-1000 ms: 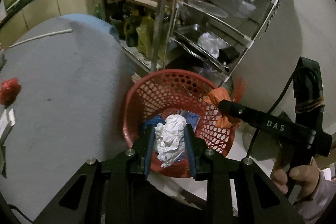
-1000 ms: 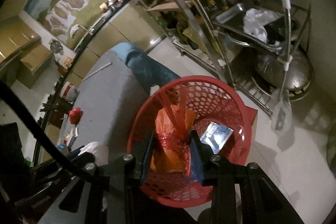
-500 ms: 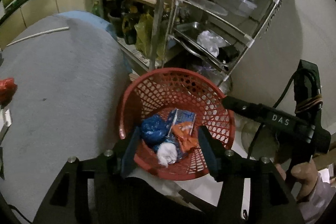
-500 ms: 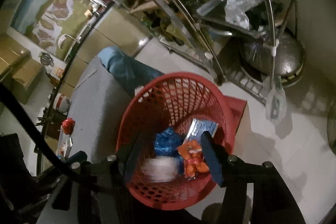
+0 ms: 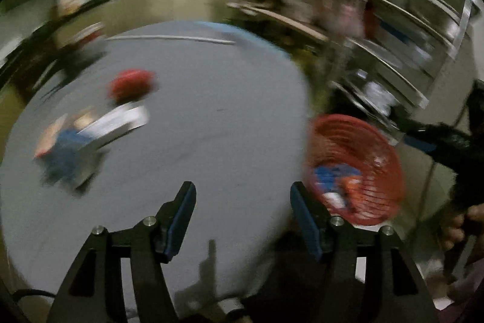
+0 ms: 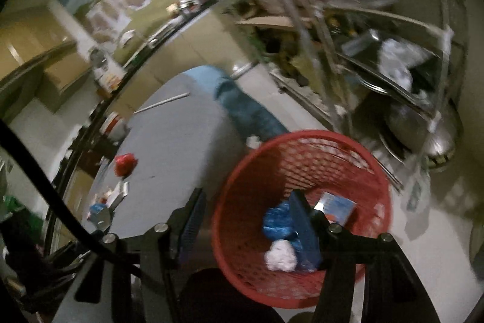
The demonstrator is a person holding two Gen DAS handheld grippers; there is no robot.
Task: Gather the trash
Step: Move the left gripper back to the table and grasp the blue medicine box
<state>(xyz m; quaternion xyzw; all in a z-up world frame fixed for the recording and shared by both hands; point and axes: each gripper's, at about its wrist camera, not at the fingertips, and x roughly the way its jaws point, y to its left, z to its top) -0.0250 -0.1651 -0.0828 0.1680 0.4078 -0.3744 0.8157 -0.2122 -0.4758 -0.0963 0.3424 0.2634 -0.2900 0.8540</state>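
The red mesh basket [image 6: 338, 153] stands on the floor beside the grey table [image 5: 211, 117]; it also shows blurred in the left wrist view [image 5: 363, 147]. Inside lie a white crumpled wad [image 6: 279, 256], a blue bag [image 6: 276, 221] and a blue packet [image 6: 337, 206]. My left gripper [image 5: 242, 205] is open and empty over the table. My right gripper [image 6: 249, 215] is open and empty, straddling the basket's near-left rim. On the table lie a red crumpled piece [image 5: 131, 84], also in the right wrist view [image 6: 124, 164], and white and blue wrappers [image 5: 90, 132].
A metal rack [image 6: 378, 50] with pots and bags stands behind the basket. A white stick [image 5: 169, 38] lies at the table's far side. A blue cloth [image 6: 242, 108] hangs off the table's far edge. A counter runs along the wall.
Both grippers opened and dropped the white wad and orange bag into the basket. The left gripper has since swung left over the table; the right has shifted left.
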